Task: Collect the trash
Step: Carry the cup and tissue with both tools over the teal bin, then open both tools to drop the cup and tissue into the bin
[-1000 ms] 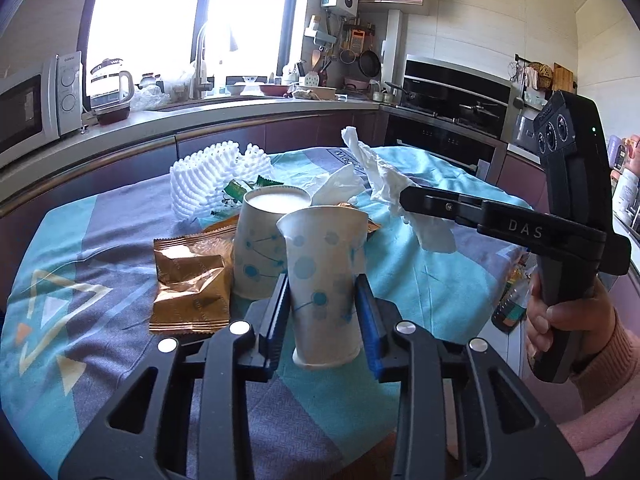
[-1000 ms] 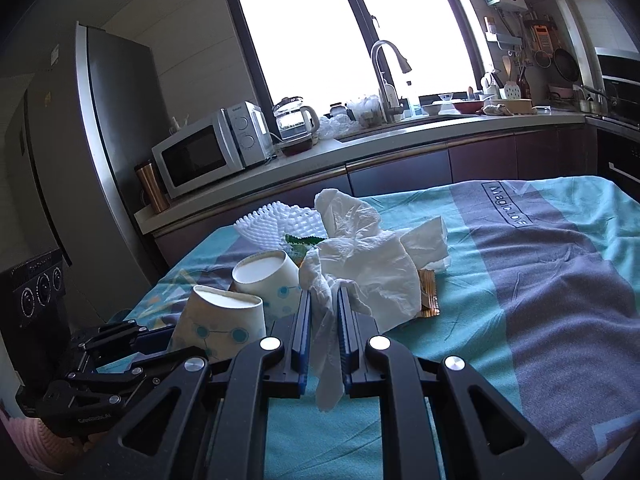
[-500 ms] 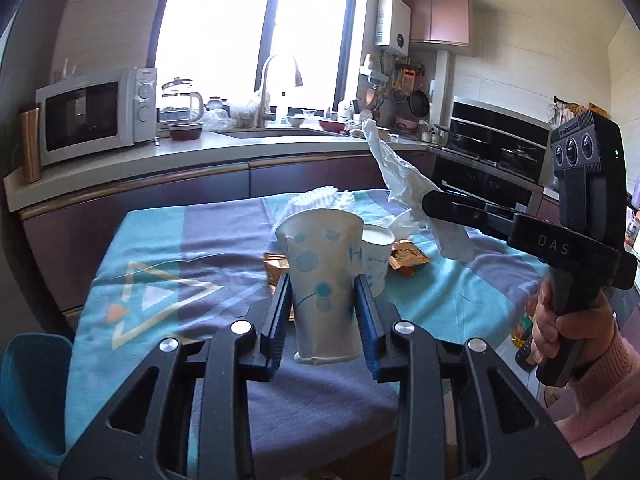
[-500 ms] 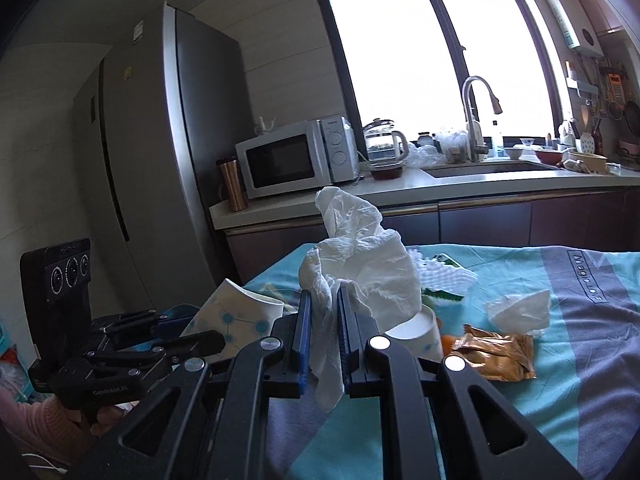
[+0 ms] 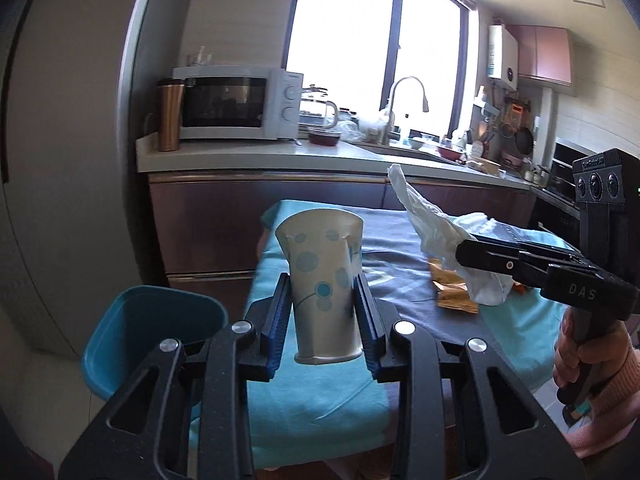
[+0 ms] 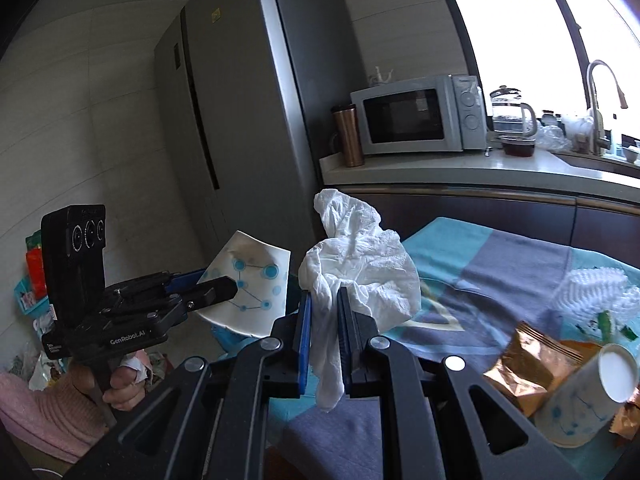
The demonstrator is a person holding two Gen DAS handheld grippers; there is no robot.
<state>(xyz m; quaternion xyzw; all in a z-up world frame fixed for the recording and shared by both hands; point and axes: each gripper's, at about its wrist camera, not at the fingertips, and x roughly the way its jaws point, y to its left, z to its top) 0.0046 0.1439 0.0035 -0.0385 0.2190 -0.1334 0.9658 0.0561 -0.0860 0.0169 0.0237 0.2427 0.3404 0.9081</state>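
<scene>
My left gripper (image 5: pixel 322 312) is shut on a white paper cup with blue dots (image 5: pixel 322 280), held above the table's left end. The cup also shows in the right wrist view (image 6: pixel 250 280). A blue bin (image 5: pixel 154 336) stands on the floor just left of the cup. My right gripper (image 6: pixel 323 320) is shut on a crumpled white tissue (image 6: pixel 356 276), held above the table; it shows in the left wrist view (image 5: pixel 460 258) right of the cup with the tissue (image 5: pixel 432 224).
The table has a teal and grey cloth (image 6: pixel 500 264). On it lie a gold wrapper (image 6: pixel 532 364), a second paper cup (image 6: pixel 588 396) and white foam netting (image 6: pixel 596 292). A counter with a microwave (image 5: pixel 236 108) runs behind. A fridge (image 6: pixel 248 100) stands at the left.
Both grippers have swung left with their loads, away from the trash pile toward the table's left end. The blue bin has come into full view beside the cup.
</scene>
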